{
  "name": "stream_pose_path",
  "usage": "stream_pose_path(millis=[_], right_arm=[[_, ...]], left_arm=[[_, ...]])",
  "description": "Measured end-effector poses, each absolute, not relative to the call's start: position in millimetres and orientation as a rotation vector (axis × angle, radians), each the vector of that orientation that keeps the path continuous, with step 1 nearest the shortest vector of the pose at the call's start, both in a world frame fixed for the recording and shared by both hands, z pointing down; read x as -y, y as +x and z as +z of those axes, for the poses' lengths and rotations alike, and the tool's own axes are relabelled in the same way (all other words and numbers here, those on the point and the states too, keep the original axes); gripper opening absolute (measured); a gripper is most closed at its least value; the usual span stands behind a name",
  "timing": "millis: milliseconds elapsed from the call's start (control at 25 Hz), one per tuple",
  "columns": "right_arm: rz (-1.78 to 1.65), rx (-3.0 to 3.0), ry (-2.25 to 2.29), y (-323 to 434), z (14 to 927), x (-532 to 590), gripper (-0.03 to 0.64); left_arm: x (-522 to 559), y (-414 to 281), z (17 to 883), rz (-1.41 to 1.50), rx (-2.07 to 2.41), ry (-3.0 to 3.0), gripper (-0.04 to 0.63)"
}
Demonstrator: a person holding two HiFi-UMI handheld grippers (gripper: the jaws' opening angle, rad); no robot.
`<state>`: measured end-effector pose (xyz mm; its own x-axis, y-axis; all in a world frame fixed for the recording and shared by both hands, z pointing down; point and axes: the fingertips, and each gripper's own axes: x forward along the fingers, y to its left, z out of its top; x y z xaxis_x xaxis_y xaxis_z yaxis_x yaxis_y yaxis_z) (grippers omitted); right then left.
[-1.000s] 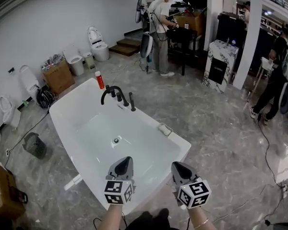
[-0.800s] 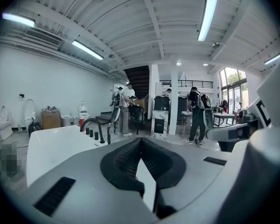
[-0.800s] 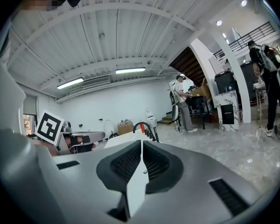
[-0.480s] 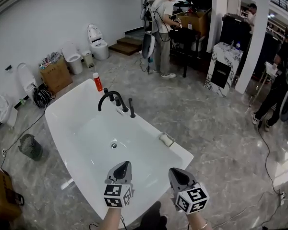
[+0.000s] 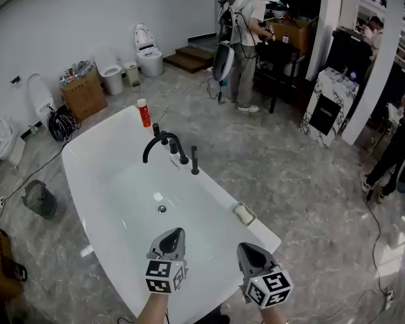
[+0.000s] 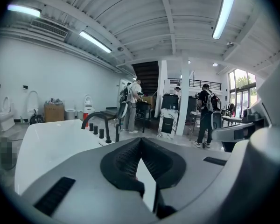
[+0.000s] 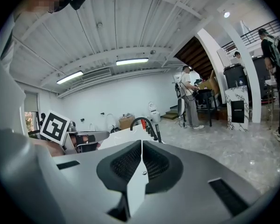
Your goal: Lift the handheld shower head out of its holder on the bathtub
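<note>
Both forearms (image 5: 154,309) come in from the near edge of the head view, side by side. The hands are held low over the near end of the tub (image 5: 98,140). The left gripper (image 5: 174,233) and right gripper (image 5: 246,247) point away from the person and tilt slightly downward, roughly parallel, with a gap between them. Each gripper view shows the two dark ribbed pads pressed together at the tips, with nothing between them.

The shower head (image 5: 194,160) is a slim black stick standing upright on the tub's right rim. It is just near and right of the arched black faucet (image 5: 163,144), well beyond both grippers and touched by neither. A red bottle (image 5: 143,112) stands at the tub's far corner. A pale pad (image 5: 243,214) lies on the right rim, nearer the grippers.

A marker cube (image 5: 163,275) rides at the back of each gripper and shows black-and-white square patterns, not letters. The bottle's label is too small to read.
</note>
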<state>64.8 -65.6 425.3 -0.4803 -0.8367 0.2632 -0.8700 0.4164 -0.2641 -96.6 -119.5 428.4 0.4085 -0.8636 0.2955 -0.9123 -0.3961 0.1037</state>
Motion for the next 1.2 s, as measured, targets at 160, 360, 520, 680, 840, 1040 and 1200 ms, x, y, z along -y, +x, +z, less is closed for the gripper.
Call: stream_pose_path(millis=[160,360,520,680,840,1040,1200], right_arm=[[0.553,2.564,1.517,58,439,109,0.014],[0.543,2.569,1.480,51,456,165,0.014],[0.525,2.578,1.448,49,477,208,0.014],[0.524,2.583,1.440,52,498,251,0.014],[0.497,2.581,1.427,52,521,296,0.014],[0.492,2.575,1.395,47,558,352,0.014],[0.491,2.568,1.373,45,582,389,0.012]], left_arm=[[167,-102,442,0.285,1.564,2.409,0.020],[224,-101,461,0.298,1.557,2.407,0.020],[268,-91,484,0.303,1.551,2.412,0.020],[309,-83,505,0.299,1.555,2.407,0.020],[350,-82,530,0.287,1.572,2.388,0.020],[399,-85,569,0.287,1.592,2.359,0.020],[437,-86,592,0.290,1.608,2.335,0.020]])
